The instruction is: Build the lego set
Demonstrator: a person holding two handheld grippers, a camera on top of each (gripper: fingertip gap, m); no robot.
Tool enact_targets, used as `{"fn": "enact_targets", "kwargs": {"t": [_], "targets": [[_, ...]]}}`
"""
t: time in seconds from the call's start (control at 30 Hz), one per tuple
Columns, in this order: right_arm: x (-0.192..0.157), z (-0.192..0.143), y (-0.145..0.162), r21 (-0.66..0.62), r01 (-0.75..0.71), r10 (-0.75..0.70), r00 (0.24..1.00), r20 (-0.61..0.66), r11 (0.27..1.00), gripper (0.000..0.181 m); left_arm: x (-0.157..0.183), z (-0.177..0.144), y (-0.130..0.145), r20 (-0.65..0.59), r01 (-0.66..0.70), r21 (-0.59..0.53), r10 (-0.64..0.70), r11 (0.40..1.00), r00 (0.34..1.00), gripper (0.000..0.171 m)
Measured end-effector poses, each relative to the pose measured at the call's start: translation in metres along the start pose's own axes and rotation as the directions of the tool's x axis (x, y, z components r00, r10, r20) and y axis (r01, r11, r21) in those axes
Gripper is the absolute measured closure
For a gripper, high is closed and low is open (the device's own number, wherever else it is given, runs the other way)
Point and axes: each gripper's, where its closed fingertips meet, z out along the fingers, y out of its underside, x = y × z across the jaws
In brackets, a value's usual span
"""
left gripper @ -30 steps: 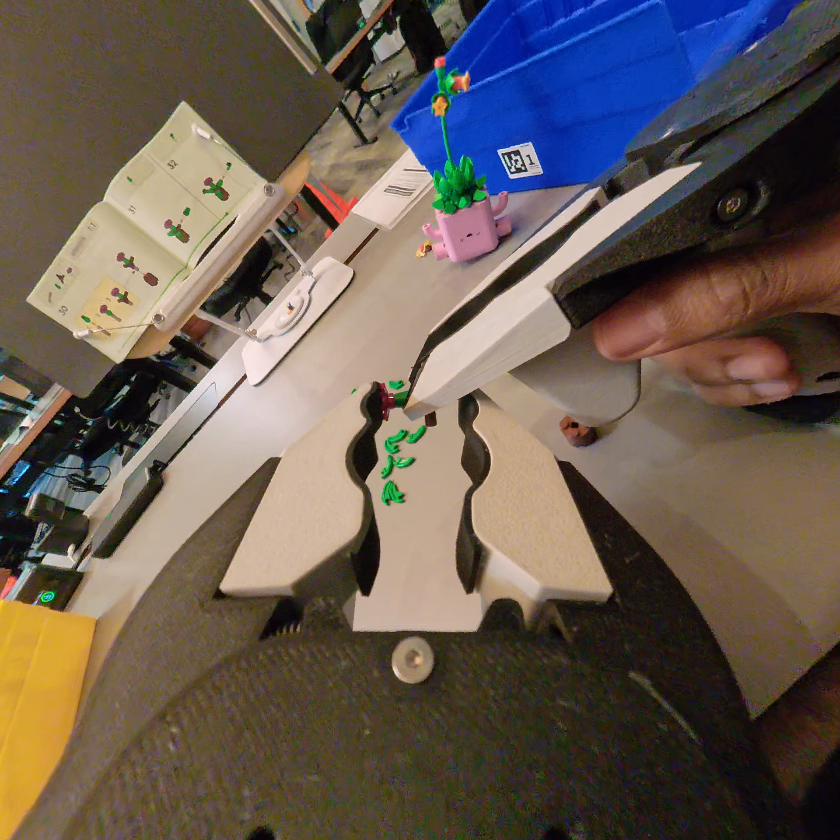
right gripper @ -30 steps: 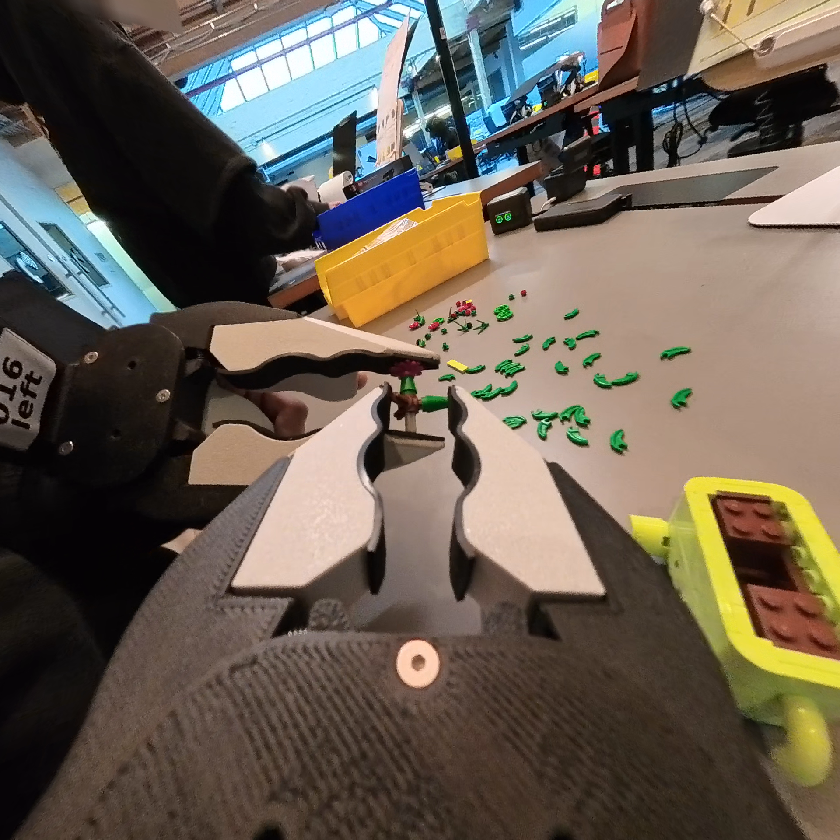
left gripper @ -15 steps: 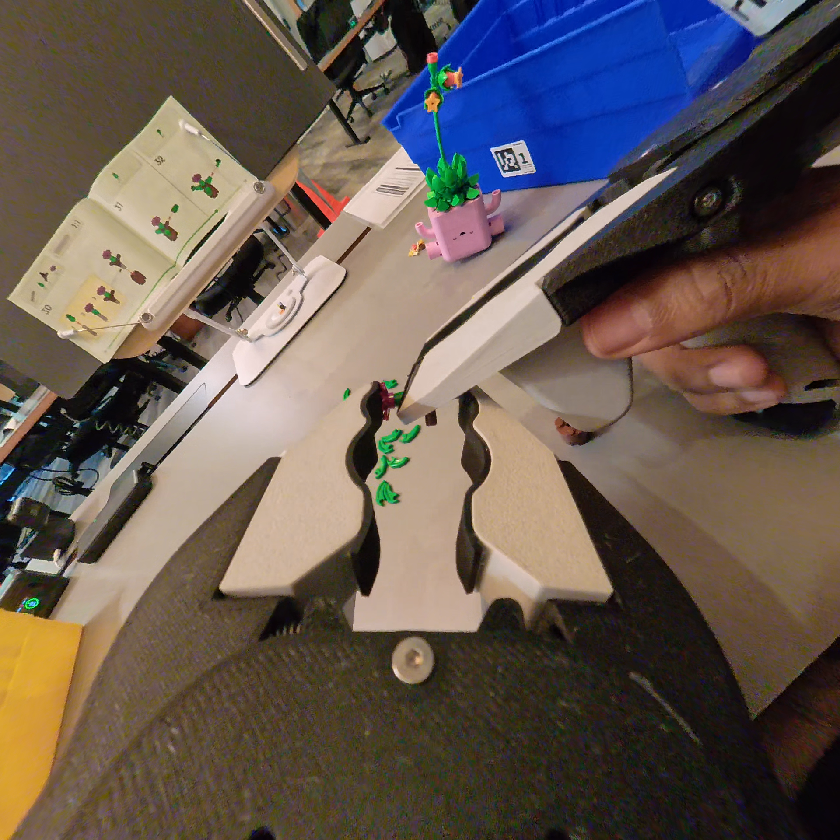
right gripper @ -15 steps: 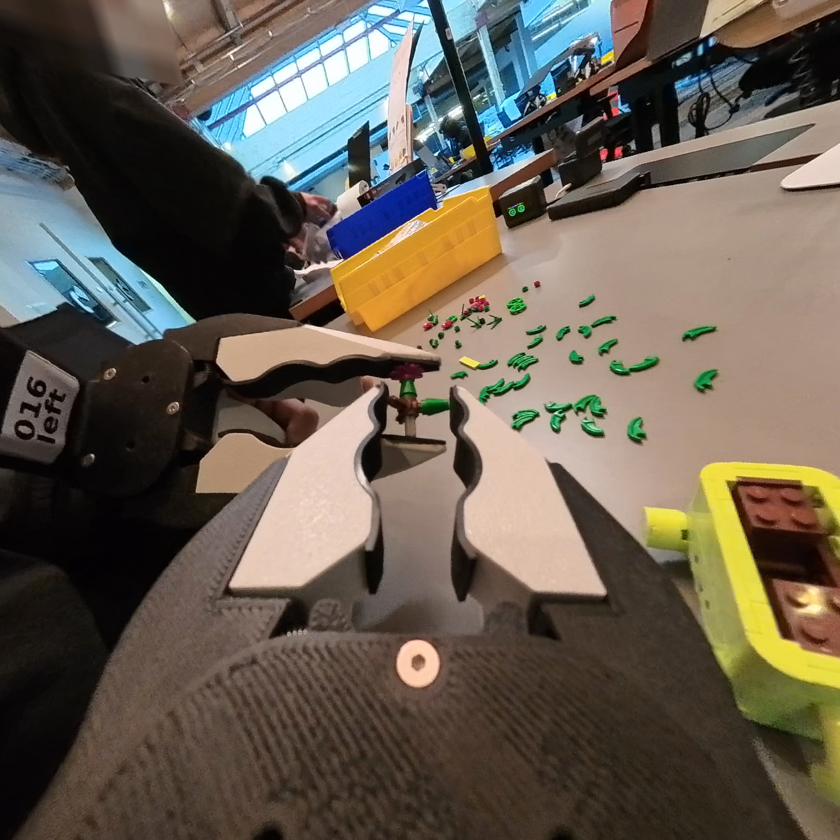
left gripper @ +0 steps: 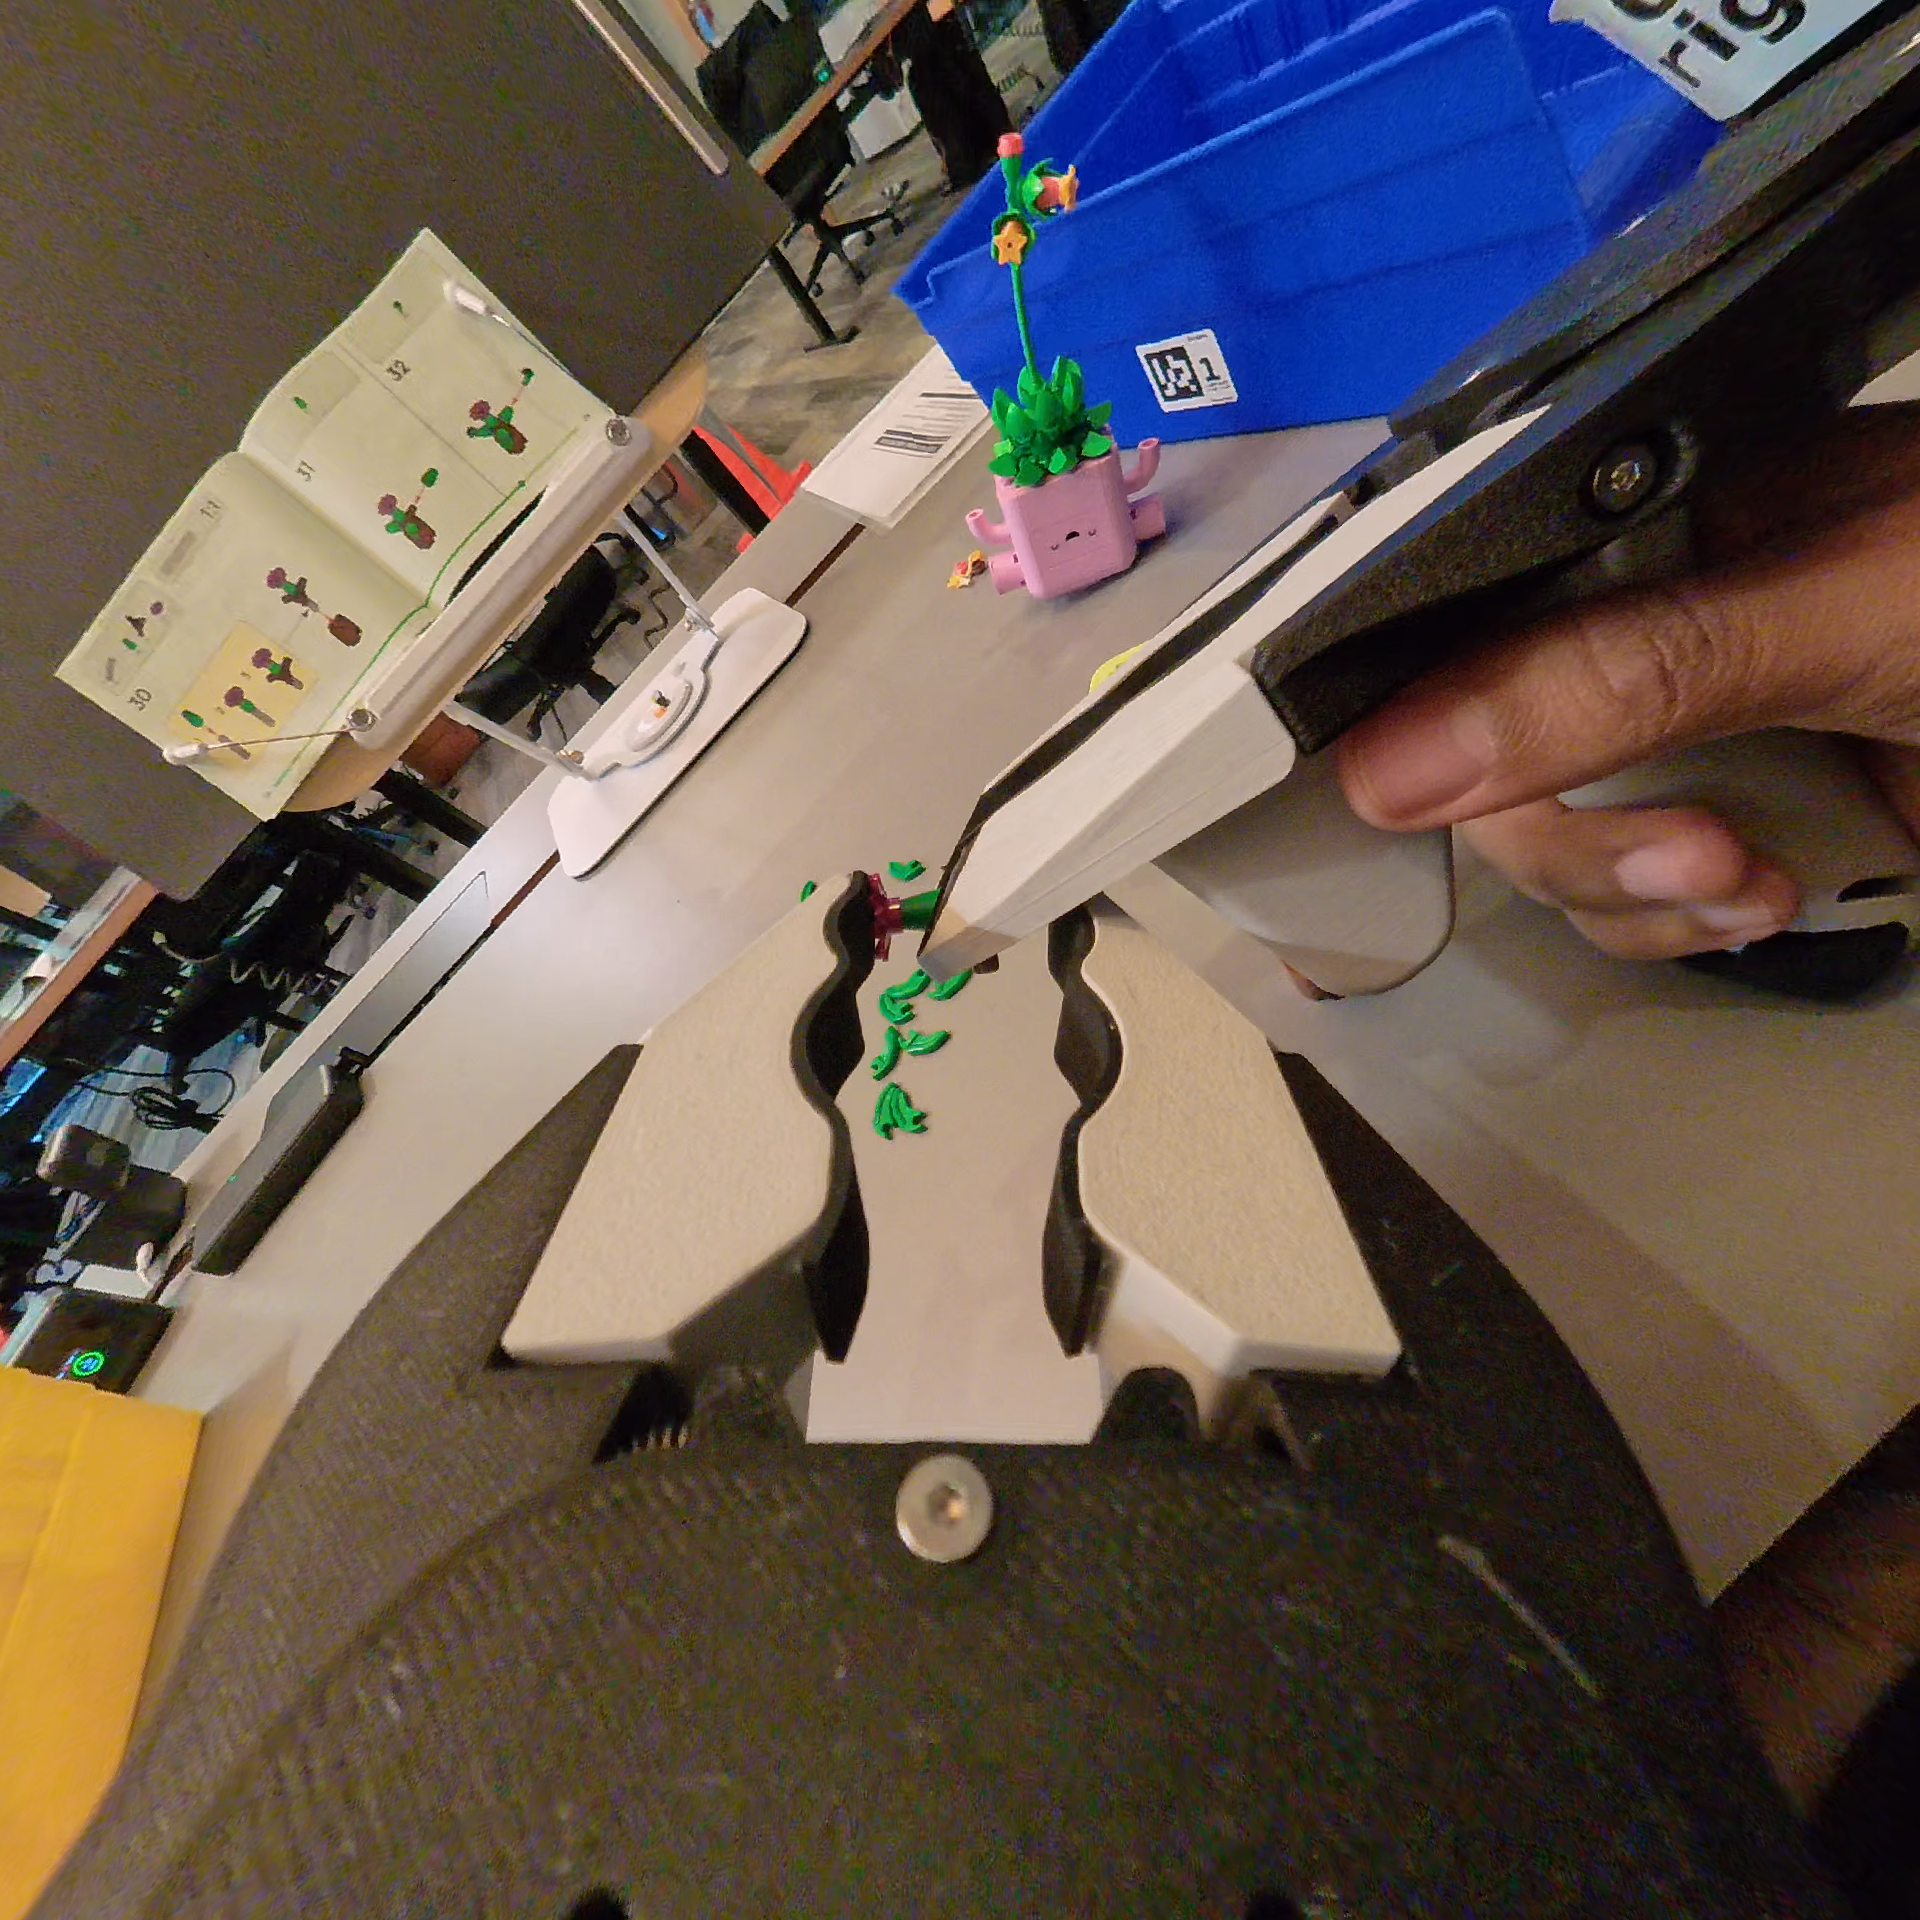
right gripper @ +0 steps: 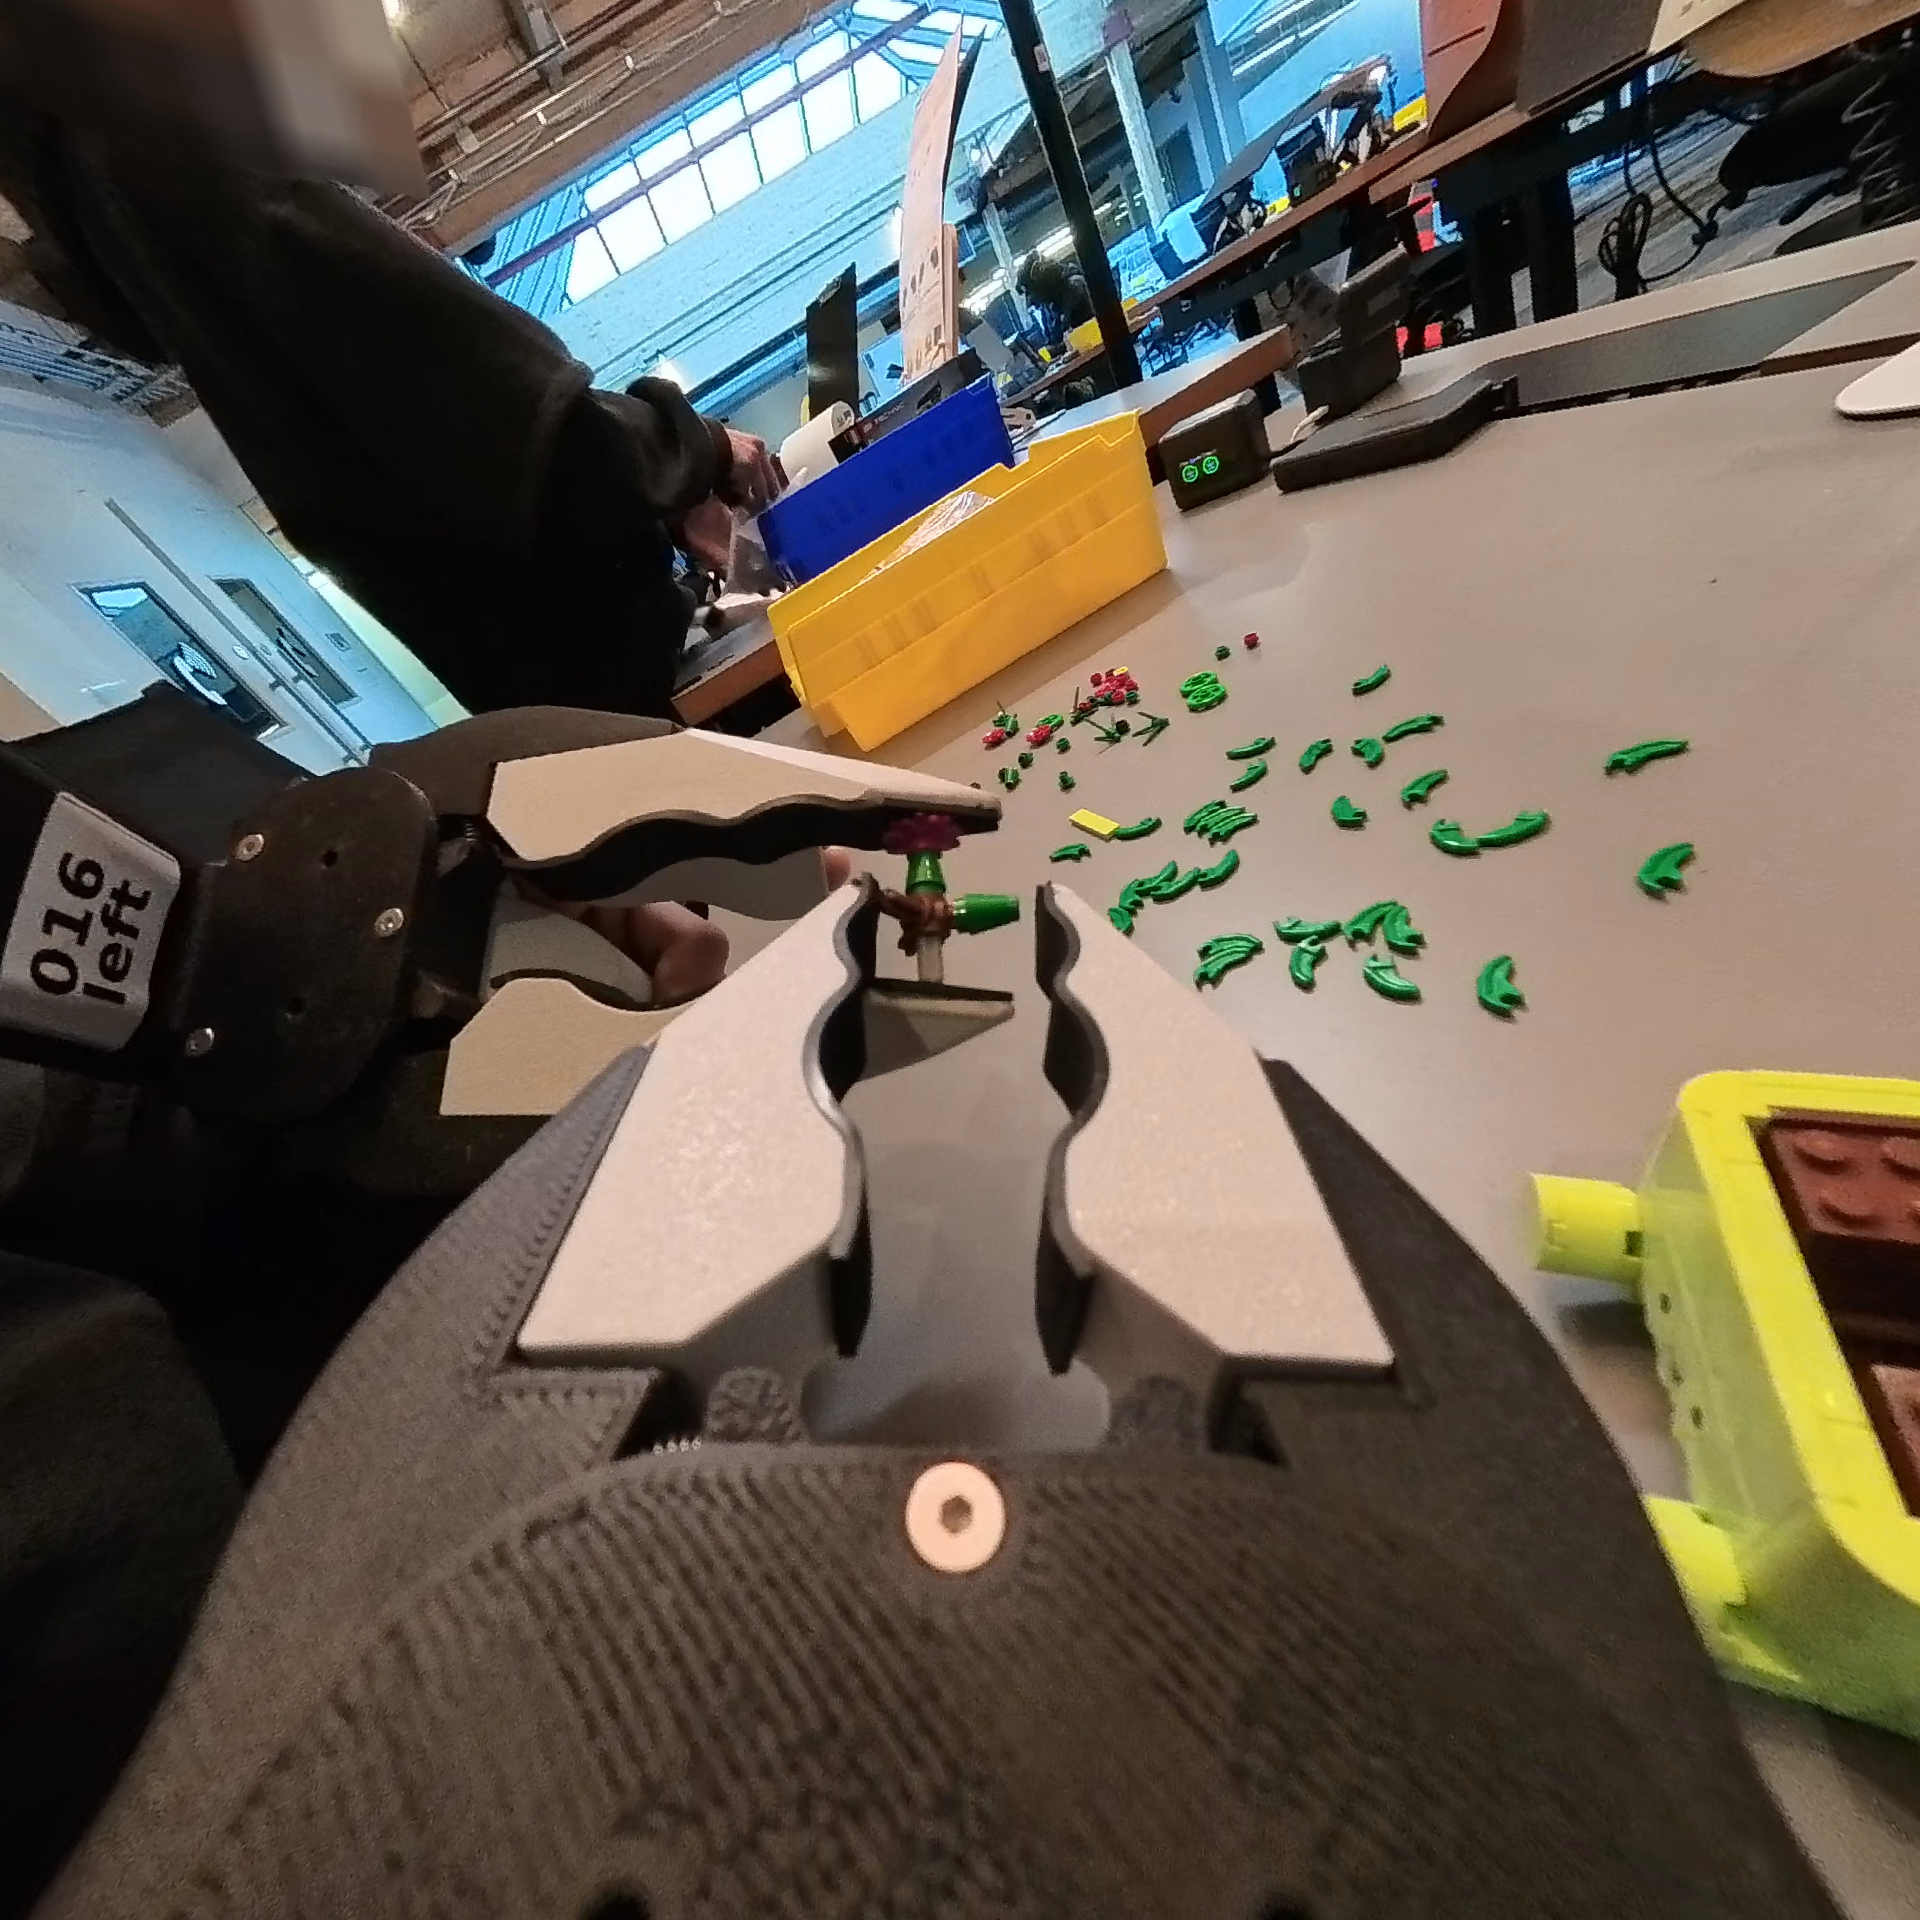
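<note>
A small flower stem [right gripper: 923, 894] has a magenta flower on top, a brown branch, a green side bud and a pale peg below. My left gripper [left gripper: 956, 920] is shut on it end to end, with one finger on the flower [left gripper: 879, 914] and the other at the peg. In the right wrist view the left gripper [right gripper: 940, 904] comes in from the left. My right gripper [right gripper: 948, 906] straddles the side branch with a narrow gap. Its left finger touches the brown branch and the bud tip stands just short of the right finger. In the left wrist view the right gripper's fingers [left gripper: 1101, 821] hide the stem's lower end.
Several loose green leaf pieces [right gripper: 1351, 914] lie on the grey table [right gripper: 1558, 582]. A lime-yellow pot with brown bricks [right gripper: 1787, 1351] sits close on the right. A yellow bin [right gripper: 977, 592], a pink potted plant model [left gripper: 1060, 520], a blue bin [left gripper: 1351, 208] and an open booklet on a stand [left gripper: 312, 540] stand farther off. My left and right fingertips are right by each other.
The right gripper's fingers have spread slightly, so the bud tip no longer touches the right finger. The left gripper still holds the stem. Both views have shifted a little.
</note>
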Motion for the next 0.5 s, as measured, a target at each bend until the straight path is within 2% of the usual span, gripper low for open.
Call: {"fn": "enact_targets", "kwargs": {"t": [0.5], "targets": [[0.0000, -0.0003, -0.0006, 0.006, -0.007, 0.007, 1.000, 0.003, 1.000, 0.153, -0.0004, 0.0006, 0.0001, 0.000, 0.016, -0.007, -0.016, 1.000, 1.000, 0.140]]}}
